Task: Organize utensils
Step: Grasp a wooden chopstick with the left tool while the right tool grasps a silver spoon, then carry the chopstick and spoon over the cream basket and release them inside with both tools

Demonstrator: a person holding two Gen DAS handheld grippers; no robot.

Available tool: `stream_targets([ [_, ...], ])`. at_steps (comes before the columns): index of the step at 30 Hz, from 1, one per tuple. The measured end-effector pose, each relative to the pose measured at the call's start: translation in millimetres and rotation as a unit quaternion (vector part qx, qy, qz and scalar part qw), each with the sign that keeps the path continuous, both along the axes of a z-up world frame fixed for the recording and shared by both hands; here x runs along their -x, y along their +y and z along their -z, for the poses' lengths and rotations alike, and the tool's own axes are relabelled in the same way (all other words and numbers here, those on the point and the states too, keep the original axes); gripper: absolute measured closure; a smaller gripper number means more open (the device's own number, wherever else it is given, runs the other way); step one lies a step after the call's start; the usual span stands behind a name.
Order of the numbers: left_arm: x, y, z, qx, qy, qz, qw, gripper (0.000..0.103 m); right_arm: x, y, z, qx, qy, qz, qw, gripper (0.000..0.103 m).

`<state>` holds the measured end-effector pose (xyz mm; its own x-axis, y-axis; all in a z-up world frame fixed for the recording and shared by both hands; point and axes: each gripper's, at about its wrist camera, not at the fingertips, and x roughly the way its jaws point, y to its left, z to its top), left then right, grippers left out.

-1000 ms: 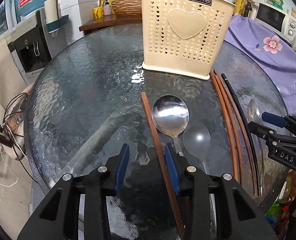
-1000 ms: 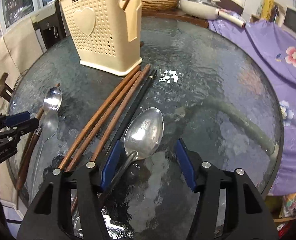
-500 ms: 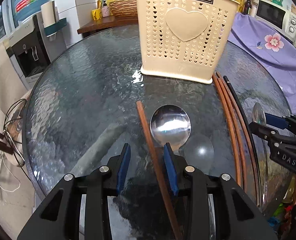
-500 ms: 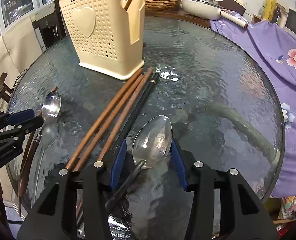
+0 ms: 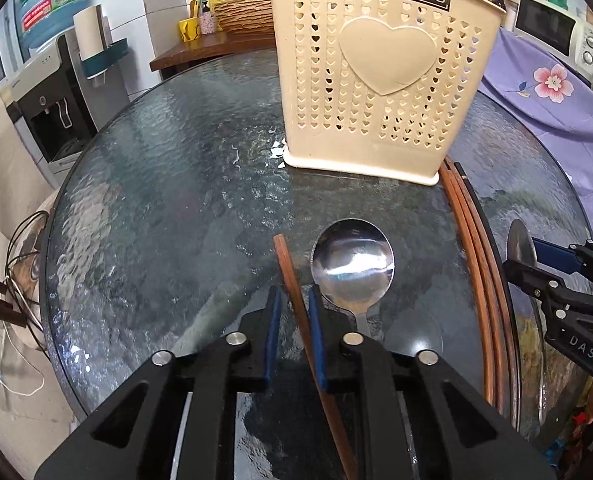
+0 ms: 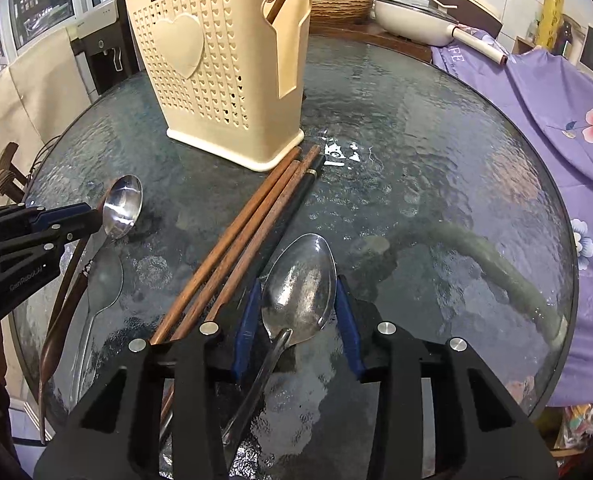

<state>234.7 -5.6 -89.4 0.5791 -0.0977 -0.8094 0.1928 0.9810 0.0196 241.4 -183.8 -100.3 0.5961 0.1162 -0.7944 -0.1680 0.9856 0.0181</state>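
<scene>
Now the left tongs [image 5: 294, 322] pinch a brown chopstick [image 5: 292, 280] lying on the glass worktop [image 5: 156, 200]. The right tongs [image 6: 298, 316] are closing around a big spoon [image 6: 300, 292]. Next, lift both into the cream holder [image 6: 216, 68].

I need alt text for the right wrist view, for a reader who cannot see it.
The right hand-held gripper is closing around the bowl of a large metal spoon lying on a round glass table. Wooden chopsticks lie to its left, pointing toward a beige perforated utensil holder.
</scene>
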Motion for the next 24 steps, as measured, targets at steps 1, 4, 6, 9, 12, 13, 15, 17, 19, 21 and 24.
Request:
stream_targets([
  [1, -1.9, 1.1, 0.0, -0.001, 0.000, 0.000, 1.0000, 0.093, 0.1, -0.4, -0.3, -0.001, -0.003, -0.001, 1.000, 0.065],
  [4, -6.8, 2.6, 0.0, 0.007, 0.002, -0.001, 1.0000, 0.094, 0.4, -3.6, -2.2, -0.010, -0.010, -0.006, 1.000, 0.065],
  [6, -11.9, 4.5, 0.3, 0.017, 0.003, -0.002, 0.9999, 0.095, 0.5, -5.5, -4.9, -0.017, -0.017, -0.009, 1.000, 0.065],
  [9, -16.0, 5.5, 0.3, 0.027, 0.000, -0.004, 0.9996, 0.096, 0.1, -9.6, -10.4, -0.027, -0.028, -0.010, 0.999, 0.065],
  [12, -16.1, 7.4, -7.0, 0.037, -0.013, -0.005, 0.9992, 0.096, 1.0, -17.3, -18.5, -0.044, -0.047, -0.007, 0.998, 0.065],
  [13, -16.0, 8.5, -10.9, 0.040, -0.018, -0.006, 0.9990, 0.096, 1.7, -19.7, -21.6, -0.049, -0.053, -0.006, 0.997, 0.065],
  [15, -15.1, 12.4, -22.2, 0.048, -0.033, -0.007, 0.9983, 0.096, 3.5, -24.5, -29.2, -0.062, -0.066, -0.008, 0.996, 0.065],
  [17, -12.1, 16.4, -35.2, 0.058, -0.051, -0.007, 0.9970, 0.096, 6.0, -28.7, -37.1, -0.072, -0.079, -0.010, 0.994, 0.065],
  [19, -8.1, 18.6, -46.7, 0.067, -0.068, -0.006, 0.9954, 0.096, 10.5, -31.6, -47.7, -0.081, -0.098, -0.014, 0.992, 0.066],
  [21, -2.5, 21.3, -61.4, 0.077, -0.089, -0.002, 0.9930, 0.096, 16.4, -33.9, -58.7, -0.089, -0.116, -0.018, 0.989, 0.066],
  [24, 9.7, 20.5, -78.8, 0.083, -0.116, 0.002, 0.9897, 0.096, 24.8, -35.2, -74.3, -0.093, -0.140, -0.026, 0.985, 0.066],
])
